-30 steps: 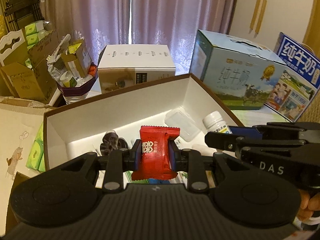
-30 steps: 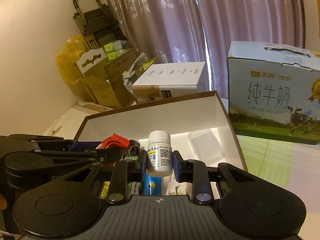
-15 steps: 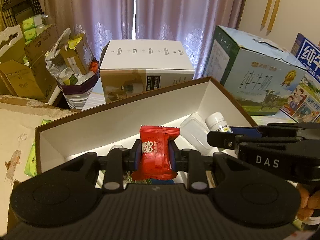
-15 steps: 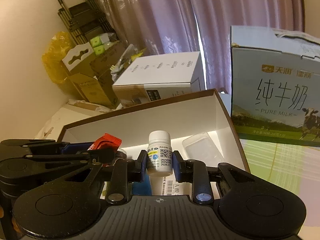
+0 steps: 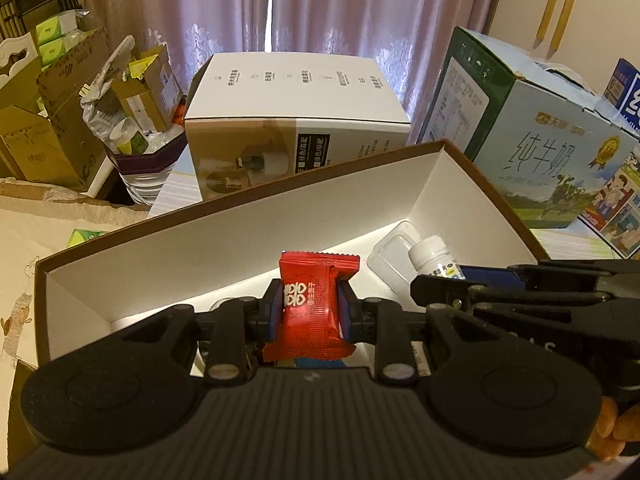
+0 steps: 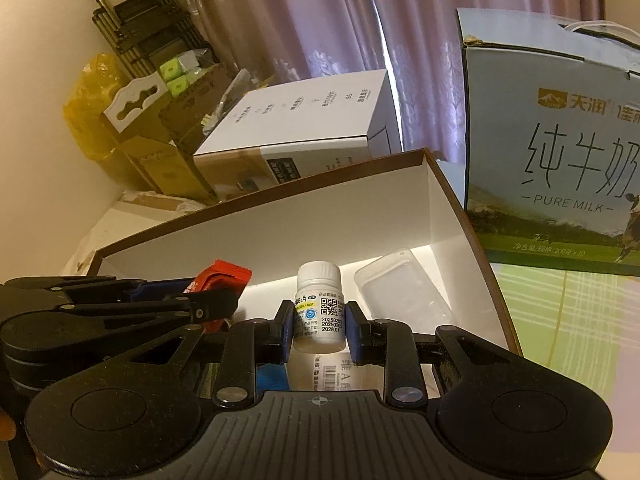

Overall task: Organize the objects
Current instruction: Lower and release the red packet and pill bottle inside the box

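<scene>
My left gripper [image 5: 308, 308] is shut on a red candy packet [image 5: 314, 308], held upright over the open brown box with a white inside [image 5: 240, 236]. My right gripper [image 6: 318, 322] is shut on a small white pill bottle [image 6: 319, 308], also over that box [image 6: 320, 216]. The two grippers sit side by side: the right one shows in the left wrist view [image 5: 520, 284], the left one in the right wrist view [image 6: 120, 304]. A clear plastic case [image 6: 404, 288] lies in the box's far right corner. A printed carton and something blue lie on the box floor under the bottle.
Behind the box stands a white and tan carton [image 5: 296, 120]. A large milk carton [image 6: 556, 152] stands to the right, a second blue one [image 5: 626, 92] beyond it. Open cardboard boxes and a tub of clutter [image 5: 132, 108] fill the left. A black folded rack [image 6: 136, 36] leans on the wall.
Both grippers have moved forward and down toward the box, each keeping its grip. The box's far wall and the cartons behind look larger and nearer.
</scene>
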